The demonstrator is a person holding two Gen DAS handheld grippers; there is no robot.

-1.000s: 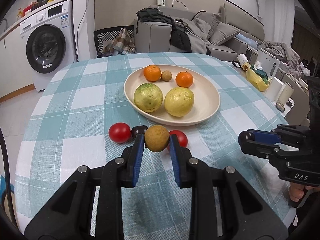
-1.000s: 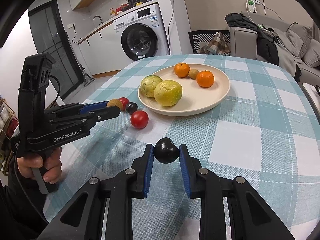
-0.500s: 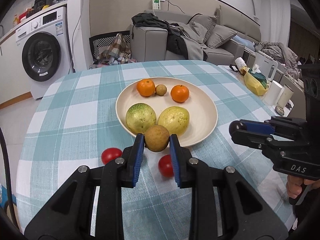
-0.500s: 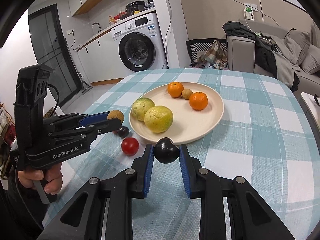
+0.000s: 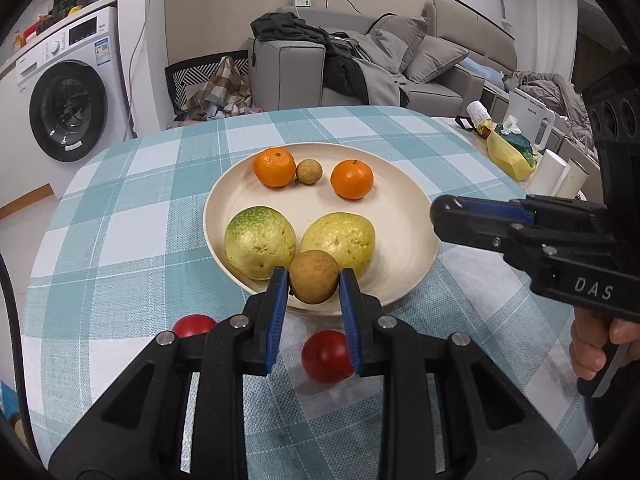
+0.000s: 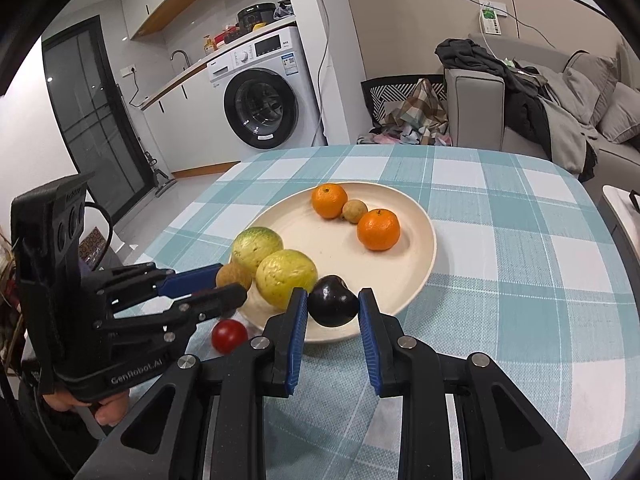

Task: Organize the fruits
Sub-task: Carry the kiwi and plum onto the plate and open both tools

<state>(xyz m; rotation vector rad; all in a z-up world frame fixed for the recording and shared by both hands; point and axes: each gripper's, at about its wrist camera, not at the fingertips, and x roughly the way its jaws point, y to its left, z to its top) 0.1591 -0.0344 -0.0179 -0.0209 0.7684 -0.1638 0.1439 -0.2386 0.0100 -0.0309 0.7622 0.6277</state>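
Note:
My left gripper (image 5: 314, 280) is shut on a small brown round fruit (image 5: 314, 277) and holds it over the near rim of the cream plate (image 5: 404, 216). My right gripper (image 6: 333, 300) is shut on a dark purple fruit (image 6: 333, 306), held over the plate's near edge (image 6: 416, 288). The plate holds two yellow-green guavas (image 5: 260, 242), two oranges (image 5: 352, 179) and a small brown fruit (image 5: 309, 171). Two red tomatoes (image 5: 326, 356) lie on the cloth in front of the plate.
The round table has a teal and white checked cloth (image 5: 120, 208). A yellow bag and white cups (image 5: 560, 172) stand on a side surface to the right. A washing machine (image 6: 264, 92) and a sofa (image 6: 560, 92) stand beyond the table.
Both grippers have moved forward with their fruits, from above the cloth to above the plate's near rim. The tomatoes now lie under and behind the left fingers.

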